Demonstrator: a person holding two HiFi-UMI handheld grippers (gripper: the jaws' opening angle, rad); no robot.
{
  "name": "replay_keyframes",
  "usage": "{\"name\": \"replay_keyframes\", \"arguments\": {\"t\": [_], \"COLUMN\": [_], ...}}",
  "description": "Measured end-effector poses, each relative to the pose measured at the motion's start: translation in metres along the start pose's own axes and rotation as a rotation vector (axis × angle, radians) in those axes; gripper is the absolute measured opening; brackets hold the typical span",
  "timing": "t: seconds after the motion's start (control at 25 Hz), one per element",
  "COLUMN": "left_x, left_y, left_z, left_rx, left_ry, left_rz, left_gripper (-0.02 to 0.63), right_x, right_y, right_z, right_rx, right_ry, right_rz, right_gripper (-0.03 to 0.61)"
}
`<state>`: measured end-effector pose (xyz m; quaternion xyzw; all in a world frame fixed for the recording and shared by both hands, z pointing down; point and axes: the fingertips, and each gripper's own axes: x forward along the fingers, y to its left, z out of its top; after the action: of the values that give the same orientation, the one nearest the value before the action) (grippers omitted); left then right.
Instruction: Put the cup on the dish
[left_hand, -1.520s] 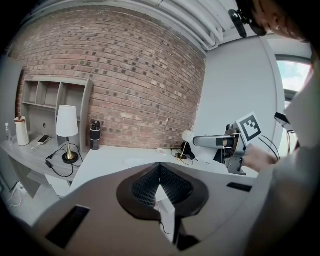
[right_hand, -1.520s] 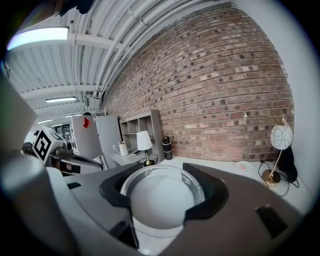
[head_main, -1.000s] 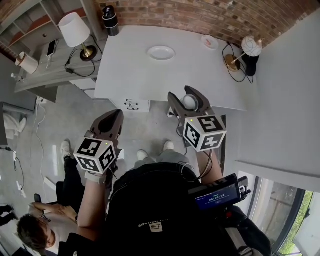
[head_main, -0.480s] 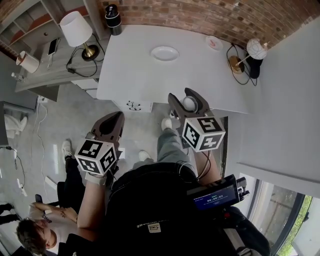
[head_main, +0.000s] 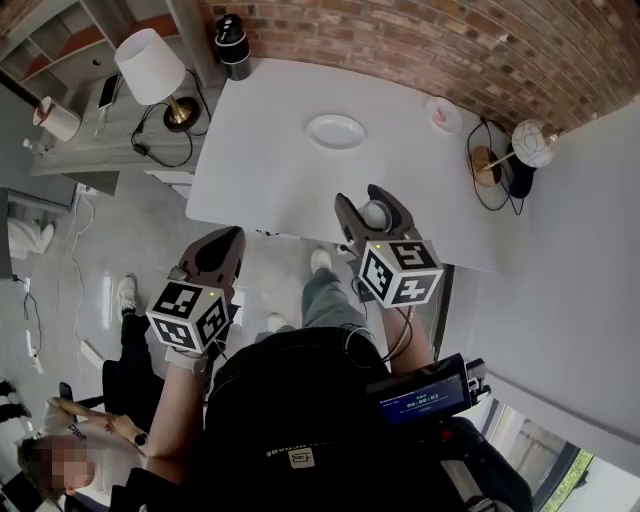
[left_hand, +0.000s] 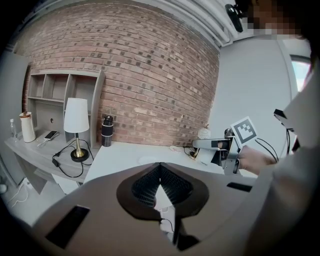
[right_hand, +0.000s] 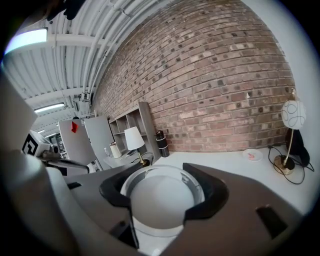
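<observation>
My left gripper (head_main: 222, 240) is clenched on nothing, below the surface (head_main: 260, 150) off its 7 o'clock corner. The dish (head_main: 335, 131) lies on the surface toward 12 o'clock. My right gripper (head_main: 375, 200) grasps the cup (head_main: 376, 212) over the 6 o'clock edge, well apart from the dish

In the head view the right tool (head_main: 368, 200) hides the sides of the cup (head_main: 376, 213); only its rim shows. In the right gripper view its base sits behind the tool's body. From the left gripper view the dish (left_hand: 147, 160) is only a faint pale oval. The head view's lower-left edge cuts off another person (head_main: 135, 365).
</observation>
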<state>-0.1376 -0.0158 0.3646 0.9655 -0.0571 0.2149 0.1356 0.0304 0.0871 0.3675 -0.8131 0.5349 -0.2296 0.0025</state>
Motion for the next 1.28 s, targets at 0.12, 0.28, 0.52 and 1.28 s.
{"name": "replay_keyframes", "arguments": {"t": [0.12,0.28,0.52,1.28], "left_x": [0.021,0.047,0.073,0.114], "left_y": [0.005,0.009,0.018,0.047], "left_z": [0.012,0.026,0.044,0.067], "left_rx": [-0.006,-0.009,-0.026,-0.115], "left_ry": [0.009,0.021,0.028,0.031], "left_rz": [0.025,0.049,0.109,0.298], "left_gripper": [0.005,0.005,0.005,0.005], "right_x": [0.023,0.051,0.09,0.198], "right_y": [-0.017,-0.038,-0.064,-0.11], "right_z": [0.008,0.018,0.031,0.045], "right_rx": [-0.011,-0.027,-0.027,-0.14], "right_ry": [0.019,0.041,0.069,0.146], "right_rz": [0.022,0.046,0.091,0.191], "right_gripper": [0.252,0.252,0.252,0.252]}}
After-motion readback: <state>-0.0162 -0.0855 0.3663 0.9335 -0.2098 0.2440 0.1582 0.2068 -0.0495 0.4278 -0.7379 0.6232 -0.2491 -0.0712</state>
